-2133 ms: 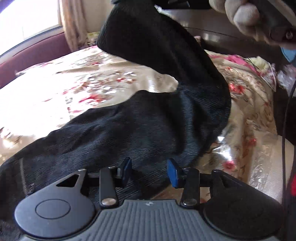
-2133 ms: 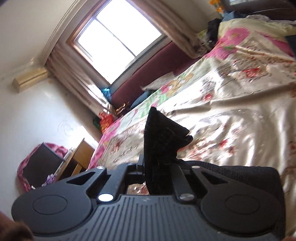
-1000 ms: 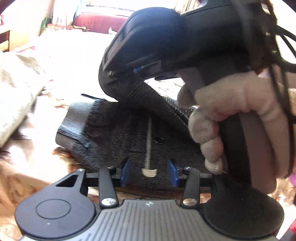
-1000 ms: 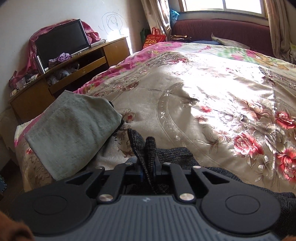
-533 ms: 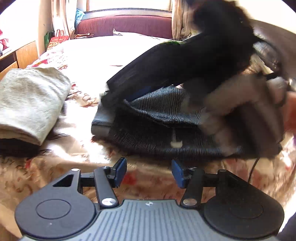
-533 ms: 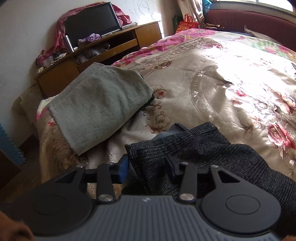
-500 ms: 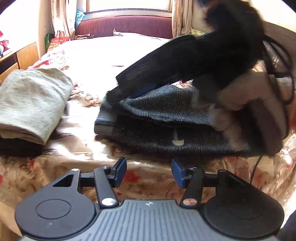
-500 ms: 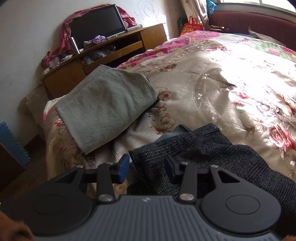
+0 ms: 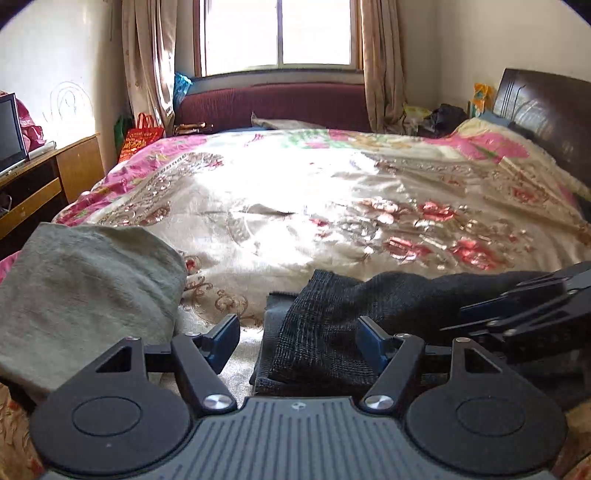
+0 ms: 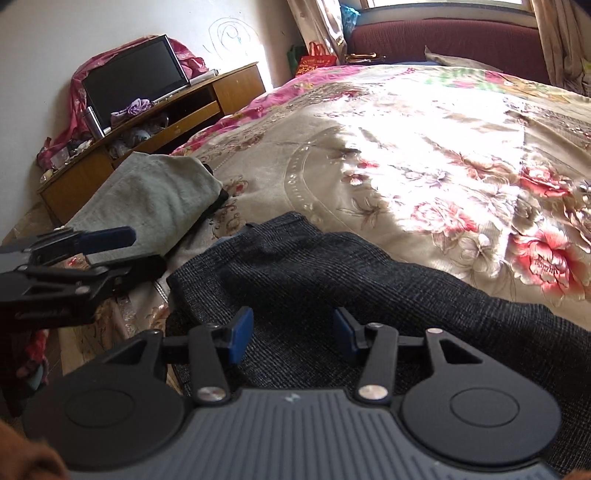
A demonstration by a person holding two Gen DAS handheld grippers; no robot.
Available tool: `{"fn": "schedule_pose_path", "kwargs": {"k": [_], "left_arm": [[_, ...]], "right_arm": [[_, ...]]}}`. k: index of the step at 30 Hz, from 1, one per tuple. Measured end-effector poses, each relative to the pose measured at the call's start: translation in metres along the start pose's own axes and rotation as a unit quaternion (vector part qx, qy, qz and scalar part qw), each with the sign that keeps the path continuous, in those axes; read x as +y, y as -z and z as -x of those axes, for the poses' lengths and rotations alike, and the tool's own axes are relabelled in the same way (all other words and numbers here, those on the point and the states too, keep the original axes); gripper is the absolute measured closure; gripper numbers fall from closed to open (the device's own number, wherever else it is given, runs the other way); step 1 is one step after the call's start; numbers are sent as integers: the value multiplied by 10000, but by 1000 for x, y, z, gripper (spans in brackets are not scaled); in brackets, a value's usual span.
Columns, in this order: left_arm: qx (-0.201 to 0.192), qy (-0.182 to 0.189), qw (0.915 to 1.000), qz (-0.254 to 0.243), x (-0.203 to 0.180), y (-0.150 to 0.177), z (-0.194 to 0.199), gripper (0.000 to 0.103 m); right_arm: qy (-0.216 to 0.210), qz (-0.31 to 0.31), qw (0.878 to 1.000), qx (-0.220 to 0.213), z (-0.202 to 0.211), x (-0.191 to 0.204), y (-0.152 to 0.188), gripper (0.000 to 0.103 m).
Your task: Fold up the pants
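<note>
Both tongs spread wide, gripping nothing: left tongs (image 9: 298, 338) just off pants' (image 10: 332, 280) short folded edge, right tongs (image 10: 291, 334) above pants, nearer; long axis running rightward from grey towel (image 9: 81, 291).

Pants (image 9: 325, 325) lie folded on bed (image 9: 295, 206) near its front edge; folded towel (image 9: 81, 280) just left of them; TV stand (image 10: 147, 122) beyond the towel, window (image 9: 277, 33) behind bed.

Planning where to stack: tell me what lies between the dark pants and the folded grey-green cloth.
Only bare floral bedspread lies between the dark pants and the grey-green cloth; the left wrist view shows the gap.
</note>
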State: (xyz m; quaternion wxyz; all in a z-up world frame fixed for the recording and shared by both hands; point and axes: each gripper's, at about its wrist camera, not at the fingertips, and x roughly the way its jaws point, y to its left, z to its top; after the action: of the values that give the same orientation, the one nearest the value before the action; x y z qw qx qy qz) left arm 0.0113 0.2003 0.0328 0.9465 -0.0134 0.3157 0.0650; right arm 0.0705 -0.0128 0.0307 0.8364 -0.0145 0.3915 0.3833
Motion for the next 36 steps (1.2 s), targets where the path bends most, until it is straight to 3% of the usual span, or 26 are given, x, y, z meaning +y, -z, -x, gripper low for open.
{"fn": "schedule_pose_path", "kwargs": {"k": [4, 11, 15, 18, 21, 23, 27, 29, 31, 36], "left_arm": [[660, 62, 9978, -9, -4, 15, -20, 35], [874, -41, 9961, -92, -11, 18, -8, 54], [1003, 44, 9949, -60, -7, 12, -14, 53], [994, -24, 9949, -187, -11, 12, -16, 41], [1056, 56, 9944, -88, -10, 12, -25, 42], [1100, 110, 9938, -91, -12, 11, -26, 54], [1121, 191, 9935, -5, -8, 10, -21, 60], [1082, 236, 9938, 96, -6, 8, -16, 68], [1044, 288, 9941, 98, -7, 6, -8, 71], [1021, 402, 9939, 121, -9, 11, 20, 71]], "right_arm": [[-70, 161, 9998, 55, -2, 2, 9, 54], [-208, 1205, 9925, 23, -3, 33, 35, 53], [-104, 1667, 9859, -123, -9, 46, 42, 53], [61, 1997, 9796, -213, -18, 56, 46, 53], [303, 2356, 9710, -267, -28, 66, 51, 53], [530, 2607, 9634, -326, -34, 71, 53, 58], [676, 2625, 9617, -395, -40, 68, 49, 68], [576, 2574, 9640, -339, -40, 67, 46, 82], [496, 2619, 9634, -303, -35, 70, 45, 90], [271, 2501, 9674, -295, -14, 75, 50, 92]]}}
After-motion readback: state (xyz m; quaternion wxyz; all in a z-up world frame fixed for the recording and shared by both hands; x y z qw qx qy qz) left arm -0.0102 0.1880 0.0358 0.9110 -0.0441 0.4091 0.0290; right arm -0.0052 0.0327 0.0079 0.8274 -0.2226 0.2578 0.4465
